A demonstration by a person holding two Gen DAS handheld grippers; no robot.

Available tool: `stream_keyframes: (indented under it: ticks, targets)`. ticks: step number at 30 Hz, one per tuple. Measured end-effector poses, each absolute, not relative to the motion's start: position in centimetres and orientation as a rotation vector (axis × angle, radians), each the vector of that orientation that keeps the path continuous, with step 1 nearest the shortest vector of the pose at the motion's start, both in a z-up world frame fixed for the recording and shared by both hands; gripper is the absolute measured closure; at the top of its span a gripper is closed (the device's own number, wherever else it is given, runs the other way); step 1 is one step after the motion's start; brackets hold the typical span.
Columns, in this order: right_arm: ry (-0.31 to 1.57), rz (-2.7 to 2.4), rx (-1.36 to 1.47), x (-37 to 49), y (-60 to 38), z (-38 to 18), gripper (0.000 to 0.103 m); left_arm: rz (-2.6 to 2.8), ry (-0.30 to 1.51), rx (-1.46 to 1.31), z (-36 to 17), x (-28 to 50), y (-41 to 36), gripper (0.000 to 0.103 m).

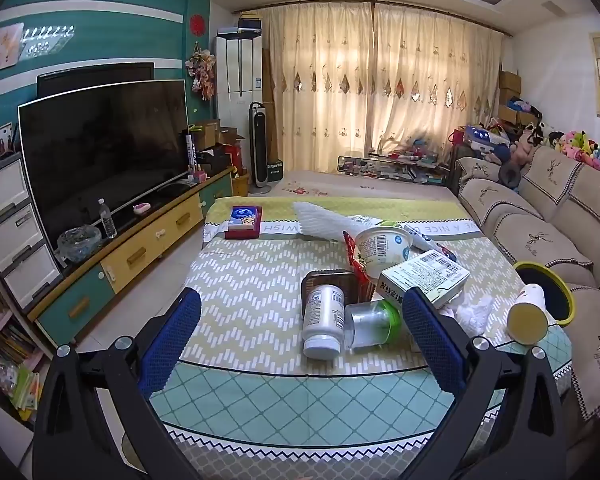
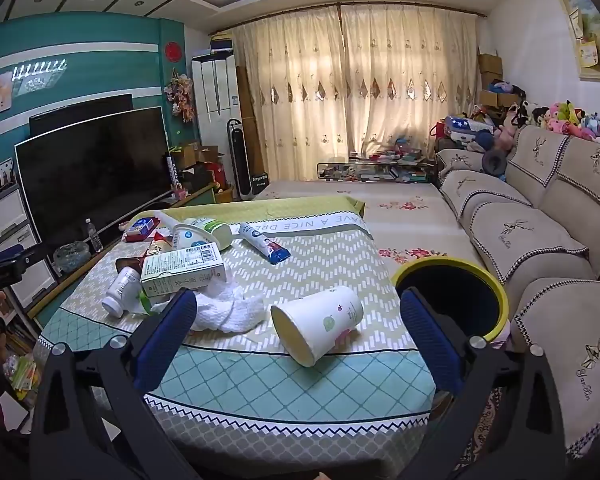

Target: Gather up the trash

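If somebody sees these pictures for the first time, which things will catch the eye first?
Probably the heap of trash on the table: a tipped paper cup near the front, and a white bottle and carton piled to its left. Next, the yellow-rimmed bin between table and sofa.
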State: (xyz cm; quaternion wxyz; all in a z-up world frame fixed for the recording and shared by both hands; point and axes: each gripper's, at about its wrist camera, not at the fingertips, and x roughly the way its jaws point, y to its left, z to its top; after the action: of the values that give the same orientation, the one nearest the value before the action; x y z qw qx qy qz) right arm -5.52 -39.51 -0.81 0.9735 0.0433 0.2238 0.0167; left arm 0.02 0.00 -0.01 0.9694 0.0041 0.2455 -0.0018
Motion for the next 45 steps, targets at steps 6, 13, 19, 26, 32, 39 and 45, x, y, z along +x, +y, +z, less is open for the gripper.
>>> stream_keyframes:
  ticks: [6, 13, 19, 26, 32, 39, 45]
  targets:
    - [0.446, 0.034, 0.093, -5.5, -39.5, -0.8, 0.006, -0.003, 0.495, 0.007, 0.0, 0.0, 0.1, 0.004]
    - [0.446, 0.034, 0.095, -5.5, -39.5, -0.8, 0.006, -0.005, 0.495, 0.007, 0.0, 0.0, 0.0, 0.004]
    - [0.448, 0.038, 0.095, -5.3, -39.3, -0.7, 0.006, -0.002, 0.494, 0.006, -0.1, -0.1, 0.1, 0.004]
    - [0.45, 0.039, 0.094, -5.2, -38.9, -0.2, 0.006, -0.002, 0.496, 0.009, -0.3, -0.2, 0.2, 0.004]
    - [0.454, 0.042, 0.091, -4.8, -38.8, -1.2, 0.006, -0.002, 0.499, 0.007, -0.4, -0.1, 0.2, 0.004]
    - [0.454, 0.042, 0.091, -4.8, -38.7, -1.2, 0.006, -0.003, 0.501, 0.007, -0.7, -0.2, 0.2, 0.004]
    - [0.461, 0.046, 0.093, -4.6, -38.7, -1.6, 0.006, -0.004, 0.504, 0.008, -0.8, -0.1, 0.2, 0.004]
